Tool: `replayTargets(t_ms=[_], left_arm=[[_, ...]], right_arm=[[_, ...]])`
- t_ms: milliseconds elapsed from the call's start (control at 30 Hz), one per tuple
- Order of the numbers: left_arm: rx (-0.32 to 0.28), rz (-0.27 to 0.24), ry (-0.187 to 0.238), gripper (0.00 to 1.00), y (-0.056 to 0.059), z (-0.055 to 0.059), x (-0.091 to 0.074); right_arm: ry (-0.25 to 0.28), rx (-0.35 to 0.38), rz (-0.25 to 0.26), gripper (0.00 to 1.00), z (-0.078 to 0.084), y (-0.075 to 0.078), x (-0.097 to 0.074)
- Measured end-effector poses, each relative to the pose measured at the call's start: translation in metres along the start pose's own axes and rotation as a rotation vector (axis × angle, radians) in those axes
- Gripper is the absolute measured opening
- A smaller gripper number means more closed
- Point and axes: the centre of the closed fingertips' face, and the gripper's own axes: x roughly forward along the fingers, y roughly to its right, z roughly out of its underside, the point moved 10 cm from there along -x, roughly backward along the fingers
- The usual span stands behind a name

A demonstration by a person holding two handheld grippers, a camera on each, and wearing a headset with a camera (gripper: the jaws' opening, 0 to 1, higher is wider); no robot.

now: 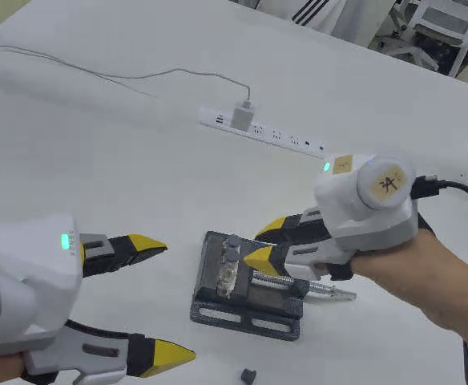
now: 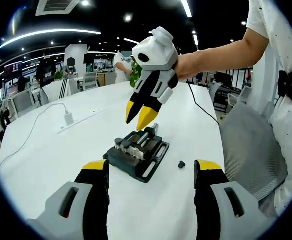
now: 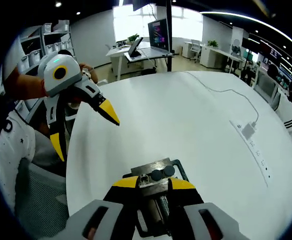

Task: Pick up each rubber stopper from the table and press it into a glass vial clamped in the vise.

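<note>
On the near side of the worktop (image 1: 122, 168), just in front of the vise (image 1: 246, 317), one loose rubber stopper (image 1: 248, 374) lies to the right of your left claw (image 1: 166, 298). That claw's jaws are spread wide with nothing between them. Your right claw (image 1: 266, 245) hangs over the right side of the vise, its jaws drawn close with a narrow gap and nothing held. The glass vial (image 1: 228, 277) sits clamped in the vise. A grey stopper (image 1: 231, 255) appears already seated in its top, though it is small to judge.

The risks, as I judge them:

- **Losing the stopper:** it is small and rounded, so a pinch off its middle could squirt it away, and it lies toward the worktop's edge.
- **Hitting the glass:** the right claw's tips are close above the vial, and a downward drift there could knock or crack it.
- **Pressing at a slant:** push straight down, because a slanted push would lever against the glass neck or cock the stopper.
</note>
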Motion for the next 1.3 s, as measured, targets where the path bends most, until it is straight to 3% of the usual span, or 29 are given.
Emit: replayTargets(t_ms=[133,567,800,1300], left_arm=[[0.01,-0.001,-0.016,0.67,0.002,-0.001,-0.002],[0.058,0.026,-0.062,0.66,0.014,-0.006,-0.002],[0.088,0.048,-0.09,0.65,0.022,-0.011,0.0],[0.19,0.138,-0.18,0.58,0.03,-0.015,0.02]], right_arm=[[0.064,0.029,0.008,0.26,0.006,-0.004,-0.012],[0.188,0.059,0.048,0.47,0.032,-0.025,-0.047],[0.276,0.098,0.069,0.55,0.055,-0.038,-0.065],[0.367,0.145,0.088,0.77,0.115,-0.061,-0.087]])
